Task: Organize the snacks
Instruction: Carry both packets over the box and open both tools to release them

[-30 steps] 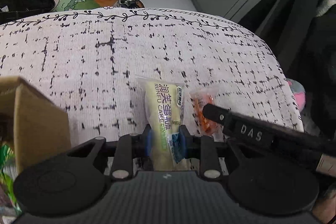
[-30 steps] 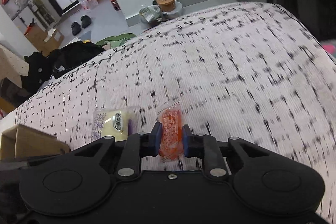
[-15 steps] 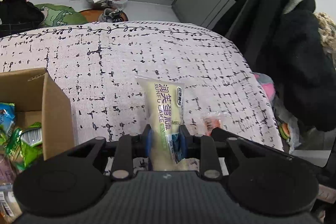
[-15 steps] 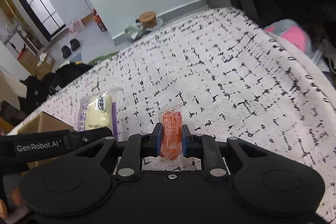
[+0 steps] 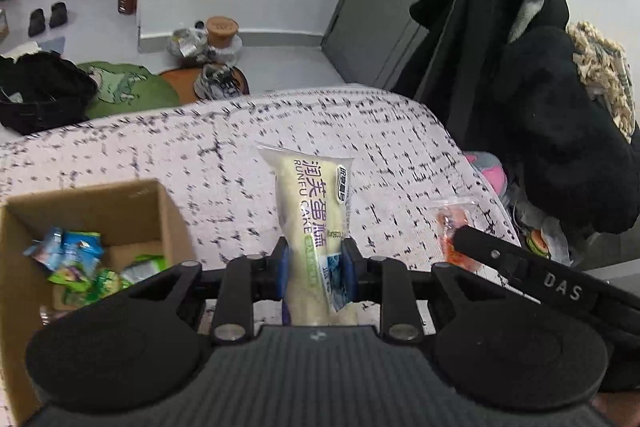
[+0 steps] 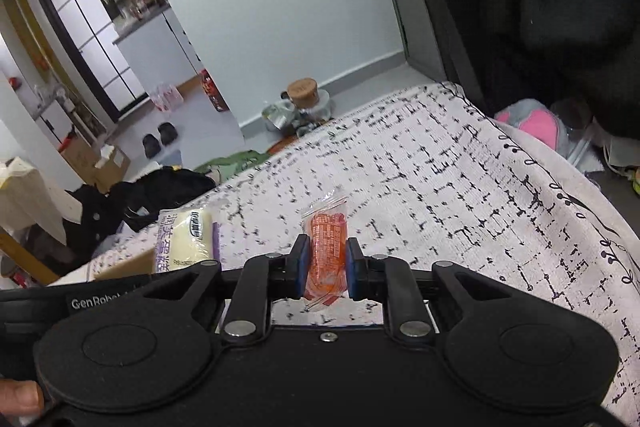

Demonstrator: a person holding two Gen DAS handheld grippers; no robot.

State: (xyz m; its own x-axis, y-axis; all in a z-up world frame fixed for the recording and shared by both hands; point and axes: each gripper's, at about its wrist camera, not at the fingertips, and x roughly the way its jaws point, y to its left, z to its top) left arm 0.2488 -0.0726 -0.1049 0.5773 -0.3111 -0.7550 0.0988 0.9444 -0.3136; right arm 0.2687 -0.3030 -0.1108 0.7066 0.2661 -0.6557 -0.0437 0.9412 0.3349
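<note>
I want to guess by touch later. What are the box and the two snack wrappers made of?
The box looks like brown corrugated cardboard, matte. The cake packet in the left gripper seems glossy clear plastic film, crinkled and printed. The orange snack packet in the right gripper looks like thin see-through plastic.

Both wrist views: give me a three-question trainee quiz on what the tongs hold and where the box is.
1. True or false: the left tongs are shut on the cake pack.
2. What do the right tongs hold? A) orange snack packet B) green pouch C) nothing
3. Fill in: in the left wrist view, the cardboard box sits to the ___ of the cake pack.

Key: 1 true; 2 A; 3 left.
</note>
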